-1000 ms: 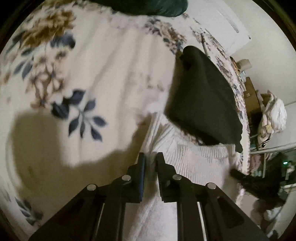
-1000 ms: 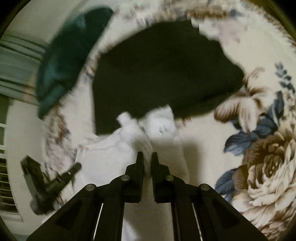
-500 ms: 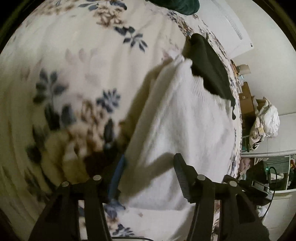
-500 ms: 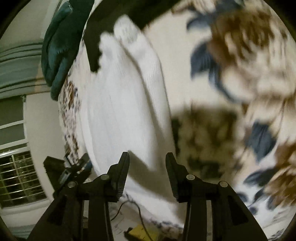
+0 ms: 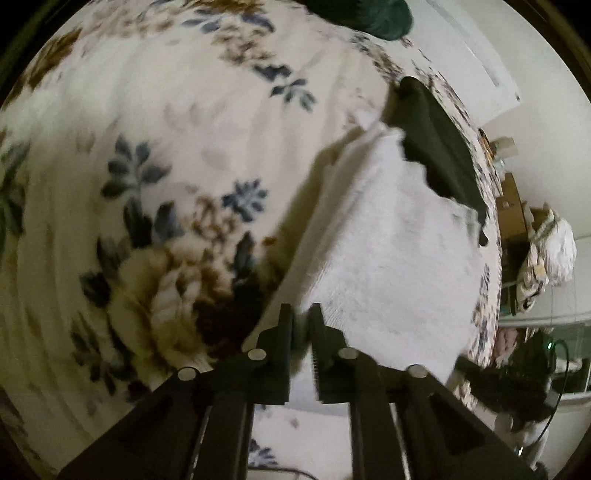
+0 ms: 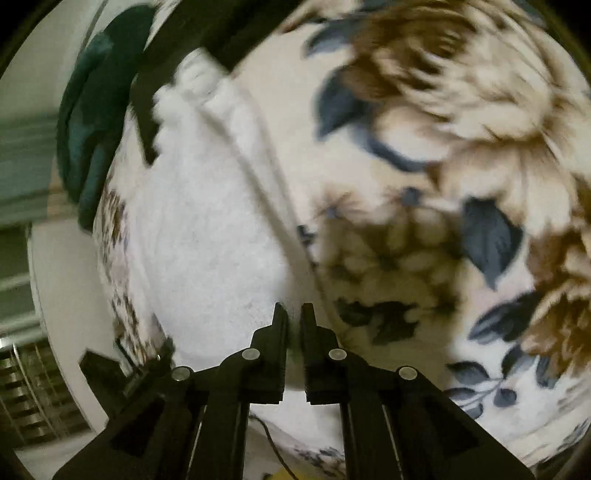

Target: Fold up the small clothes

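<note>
A white knit garment (image 5: 391, 236) lies folded on a floral blanket (image 5: 155, 155). My left gripper (image 5: 302, 314) is shut on the garment's near left corner. In the right wrist view the same white garment (image 6: 207, 236) lies to the left, and my right gripper (image 6: 293, 312) is shut on its near right corner. A black garment (image 5: 439, 147) lies just beyond the white one, touching its far edge; it also shows in the right wrist view (image 6: 177, 48).
A dark teal garment (image 5: 369, 14) lies at the far end of the blanket and shows at the left in the right wrist view (image 6: 88, 122). The blanket's edge runs along the right (image 5: 491, 258), with clutter and boxes (image 5: 546, 251) beyond it.
Both grippers let go of the far edge, opened, pulled back toward the near edge and have now shut on the white garment's near corners.
</note>
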The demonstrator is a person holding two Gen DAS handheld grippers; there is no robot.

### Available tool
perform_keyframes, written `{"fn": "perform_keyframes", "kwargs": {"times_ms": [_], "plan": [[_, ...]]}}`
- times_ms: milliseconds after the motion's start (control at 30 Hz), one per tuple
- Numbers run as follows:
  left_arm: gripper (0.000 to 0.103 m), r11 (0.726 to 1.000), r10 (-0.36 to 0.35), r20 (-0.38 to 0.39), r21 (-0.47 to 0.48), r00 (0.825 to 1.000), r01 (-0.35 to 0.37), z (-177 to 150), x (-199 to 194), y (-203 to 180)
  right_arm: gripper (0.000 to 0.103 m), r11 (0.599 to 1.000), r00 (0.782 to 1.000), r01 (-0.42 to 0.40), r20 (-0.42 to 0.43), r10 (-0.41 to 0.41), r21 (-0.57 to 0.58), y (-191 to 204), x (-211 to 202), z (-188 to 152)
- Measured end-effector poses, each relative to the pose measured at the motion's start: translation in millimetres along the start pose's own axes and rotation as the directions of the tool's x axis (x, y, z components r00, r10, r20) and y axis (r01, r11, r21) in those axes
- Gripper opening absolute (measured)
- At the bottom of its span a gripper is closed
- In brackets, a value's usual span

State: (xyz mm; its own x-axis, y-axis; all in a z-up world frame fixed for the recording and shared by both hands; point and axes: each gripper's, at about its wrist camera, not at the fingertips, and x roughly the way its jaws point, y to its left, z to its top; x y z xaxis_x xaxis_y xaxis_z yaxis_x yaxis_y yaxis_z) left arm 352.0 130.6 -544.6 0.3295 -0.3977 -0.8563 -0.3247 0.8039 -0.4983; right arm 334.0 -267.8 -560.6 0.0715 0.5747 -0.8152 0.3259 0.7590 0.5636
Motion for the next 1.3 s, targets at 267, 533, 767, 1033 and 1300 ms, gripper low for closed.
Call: {"fn": "perform_keyframes", "kwargs": {"times_ms": [267, 533, 767, 1033, 1300], "plan": [[0.057, 0.988, -0.015, 0.097, 0.153, 0.995, -0.001, 70.1, 18.0, -57.5, 0.050, 0.996, 0.994, -0.018, 0.108, 0.028, -0.090, 47.1, -20.5, 72.9], [0.006, 0.901, 0.130, 0.089, 0.405, 0.988, -0.155, 129.8, 91.1, -116.8, 0.016, 0.968, 0.991, 0.094, 0.120, -0.067, -0.234, 101.0, 17.9, 145.3], [0.005, 0.959, 0.017, 0.140, 0.277, 0.990, -0.056, 141.1, 47.6, -105.1, 0.008, 0.972, 0.975, 0.073, 0.219, -0.023, -0.223, 99.2, -22.7, 138.5], [0.002, 0.971, 0.119, 0.065, 0.199, 0.991, -0.129, 175.7, 92.6, -86.9, 0.007, 0.975, 0.962, 0.167, 0.241, -0.129, -0.147, 83.0, -10.7, 172.6], [0.017, 0.995, 0.012, 0.010, 0.103, 1.000, -0.013, 149.3, 63.8, -69.3, 0.026, 0.984, 0.990, 0.108, 0.110, -0.093, -0.142, 59.8, 5.9, 175.2]]}}
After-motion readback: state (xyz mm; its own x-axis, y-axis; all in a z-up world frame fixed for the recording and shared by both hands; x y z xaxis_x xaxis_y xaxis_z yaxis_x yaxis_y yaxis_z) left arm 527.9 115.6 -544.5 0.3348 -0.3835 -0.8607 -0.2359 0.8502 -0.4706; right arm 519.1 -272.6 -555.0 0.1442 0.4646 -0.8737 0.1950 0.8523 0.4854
